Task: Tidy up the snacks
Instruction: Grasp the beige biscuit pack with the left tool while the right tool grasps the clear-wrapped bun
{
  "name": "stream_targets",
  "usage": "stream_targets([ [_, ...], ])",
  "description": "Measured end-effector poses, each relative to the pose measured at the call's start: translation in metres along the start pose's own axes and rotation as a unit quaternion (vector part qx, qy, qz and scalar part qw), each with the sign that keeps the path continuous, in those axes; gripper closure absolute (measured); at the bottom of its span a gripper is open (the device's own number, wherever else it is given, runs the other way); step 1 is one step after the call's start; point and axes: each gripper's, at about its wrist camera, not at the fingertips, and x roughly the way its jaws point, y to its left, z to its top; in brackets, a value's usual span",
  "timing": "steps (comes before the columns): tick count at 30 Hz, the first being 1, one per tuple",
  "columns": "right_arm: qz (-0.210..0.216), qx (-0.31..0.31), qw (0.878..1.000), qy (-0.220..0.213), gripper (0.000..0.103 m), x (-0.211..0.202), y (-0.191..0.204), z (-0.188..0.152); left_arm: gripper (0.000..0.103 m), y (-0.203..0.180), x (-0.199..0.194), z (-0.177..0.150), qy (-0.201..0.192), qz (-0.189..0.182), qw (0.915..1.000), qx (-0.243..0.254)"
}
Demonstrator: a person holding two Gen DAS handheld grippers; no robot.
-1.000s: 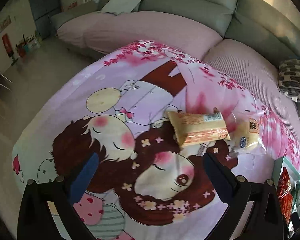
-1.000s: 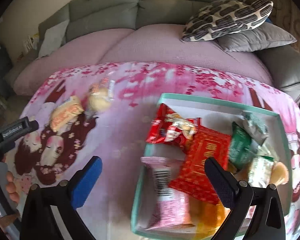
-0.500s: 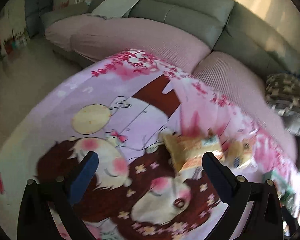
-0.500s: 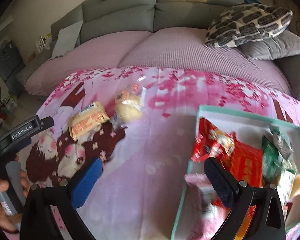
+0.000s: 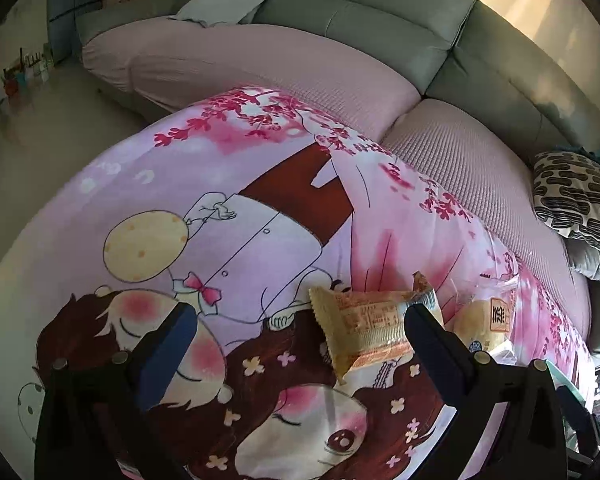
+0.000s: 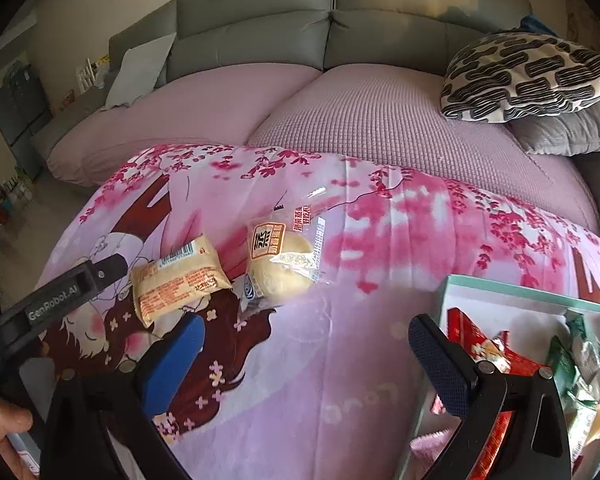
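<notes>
Left hand-held gripper (image 5: 300, 332) wide open, now closer to orange crinkled snack packet (image 5: 364, 328) on cartoon-printed pink surface (image 5: 220, 184), left of teal-rimmed box (image 6: 520, 292); right hand-held gripper (image 6: 304, 344) open, swung away from box.

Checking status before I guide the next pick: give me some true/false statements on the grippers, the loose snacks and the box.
1. Both the left gripper and right gripper are open and empty. True.
2. The orange packet lies inside the teal box. False: it lies on the pink cloth.
3. The wrapped bun lies beside the orange packet. True.
4. The teal box is empty. False: it holds red and green packets.
</notes>
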Motion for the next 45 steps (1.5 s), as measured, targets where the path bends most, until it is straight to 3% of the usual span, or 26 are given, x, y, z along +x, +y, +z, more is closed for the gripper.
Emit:
stream_targets([
  [13,0.02,0.023,0.999,0.026,0.0,0.048,-0.003,0.024,0.0,-0.014,0.023,0.009,0.03,-0.015,0.9994,-0.001],
  [23,0.008,0.011,0.999,0.041,0.0,0.076,0.002,0.031,0.0,-0.031,0.045,0.006,0.071,-0.039,0.9967,-0.002],
  [33,0.028,0.01,0.999,0.037,0.031,0.08,0.001,0.027,0.0,-0.039,0.055,0.002,0.086,-0.037,0.9956,0.006],
  [45,0.007,0.016,0.999,0.035,0.034,0.064,-0.01,0.011,0.0,-0.045,0.072,-0.015,0.096,-0.009,0.9942,0.048],
])
